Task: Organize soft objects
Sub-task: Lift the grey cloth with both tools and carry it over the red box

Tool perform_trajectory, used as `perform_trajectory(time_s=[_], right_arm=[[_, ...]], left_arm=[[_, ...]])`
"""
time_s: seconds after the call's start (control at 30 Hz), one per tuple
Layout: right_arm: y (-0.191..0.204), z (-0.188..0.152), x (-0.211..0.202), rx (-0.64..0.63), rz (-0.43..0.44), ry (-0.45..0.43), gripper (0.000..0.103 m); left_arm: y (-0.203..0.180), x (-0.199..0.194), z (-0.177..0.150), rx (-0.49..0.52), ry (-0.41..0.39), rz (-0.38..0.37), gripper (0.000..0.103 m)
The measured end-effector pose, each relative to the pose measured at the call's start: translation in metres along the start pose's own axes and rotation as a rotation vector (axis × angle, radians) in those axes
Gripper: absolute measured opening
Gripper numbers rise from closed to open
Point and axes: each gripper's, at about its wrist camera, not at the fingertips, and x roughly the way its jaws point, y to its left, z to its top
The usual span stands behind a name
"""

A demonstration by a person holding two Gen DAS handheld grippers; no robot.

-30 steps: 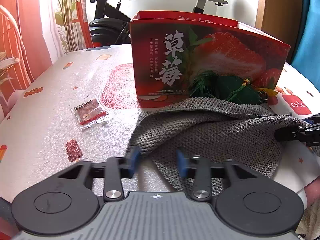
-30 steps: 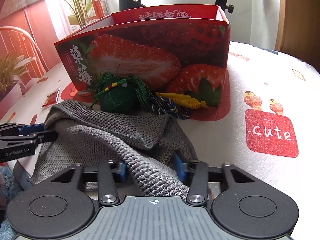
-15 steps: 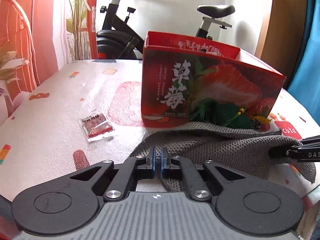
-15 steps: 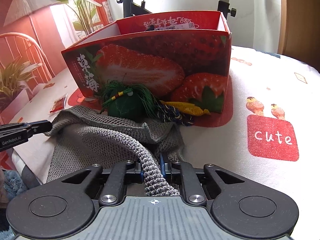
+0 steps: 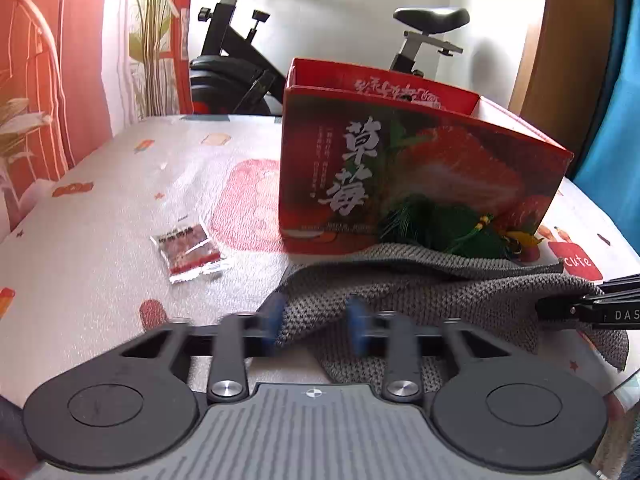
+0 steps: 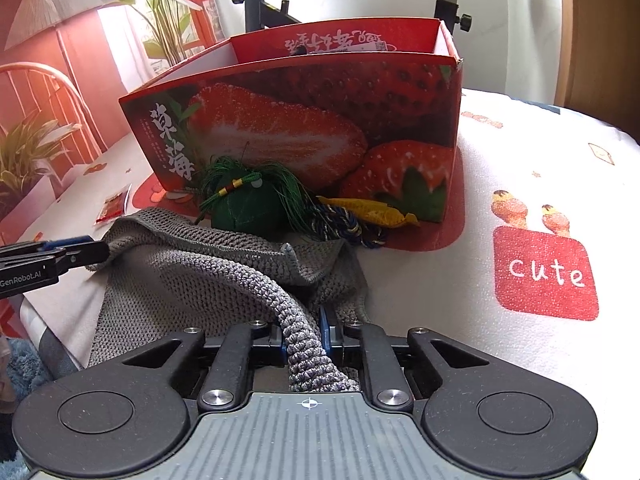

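Grey knitted cloth bag [image 6: 224,276] on worktop [image 6: 500,184]: right hand-held gripper [image 6: 305,330] clamps its braided strap [image 6: 296,320]; left hand-held gripper [image 5: 316,322] opening, cloth edge between jaws.

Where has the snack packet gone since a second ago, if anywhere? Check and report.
No, it has not moved. The snack packet still lies just left of the tablecloth's red patch, off the strawberry box's near-left corner.

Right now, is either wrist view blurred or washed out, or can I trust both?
Left wrist view: the left gripper shows motion blur on its blue pads as its jaws open around the grey knit bag; window glare whitens the tablecloth. Right wrist view: sharp; the right gripper clamps the bag's braided strap. Fisheye bends the strawberry box in both.
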Motion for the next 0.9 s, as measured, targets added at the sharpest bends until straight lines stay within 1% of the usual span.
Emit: perform_trajectory(time_s=[0.03,0.07,0.13,0.27,0.4,0.43,0.47,0.5,0.53,0.57,0.6,0.67,0.8,0.9], right_arm=[[-0.001,0.0,0.0,0.005,0.002,0.002,0.013],[-0.001,0.0,0.001,0.01,0.003,0.003,0.013],[-0.002,0.0,0.002,0.013,0.004,0.004,0.013],[-0.001,-0.001,0.003,0.01,0.002,0.008,0.013],[-0.001,-0.001,0.004,0.013,0.002,0.012,0.014],[-0.001,-0.001,0.005,0.012,0.002,0.013,0.014],[-0.001,-0.001,0.005,0.01,0.0,0.013,0.014],[-0.001,-0.001,0.005,0.009,0.0,0.014,0.014],[-0.001,-0.001,0.005,0.007,0.0,0.014,0.015],[-0.001,0.0,0.005,0.005,0.0,0.016,0.016],[-0.002,0.0,0.005,0.004,0.0,0.017,0.018],[-0.003,0.0,0.005,0.005,0.0,0.02,0.025],[-0.005,-0.001,0.002,0.007,0.007,0.02,0.027],[-0.003,-0.001,-0.001,-0.003,0.014,0.014,0.027]], left_arm=[[0.0,0.0,0.0,0.0,-0.006,-0.007,0.068],[0.001,0.001,0.0,-0.005,-0.009,-0.018,0.07],[0.003,0.007,0.001,-0.001,0.005,-0.038,0.069],[0.005,0.024,0.002,0.036,0.034,-0.037,0.069],[0.006,0.034,0.003,0.055,0.042,-0.053,0.068],[0.005,0.036,0.003,0.068,0.045,-0.052,0.064],[0.005,0.039,0.002,0.075,0.051,-0.055,0.052],[0.005,0.04,0.002,0.075,0.055,-0.062,0.046],[0.006,0.039,0.001,0.069,0.049,-0.067,0.028],[0.007,0.038,0.001,0.065,0.046,-0.072,0.013],[0.008,0.036,0.001,0.061,0.041,-0.081,0.013],[0.01,0.028,0.001,0.043,0.011,-0.075,0.012],[0.017,0.01,0.003,-0.022,-0.047,-0.074,0.012],[0.015,-0.002,0.006,-0.029,-0.087,-0.068,0.011]])
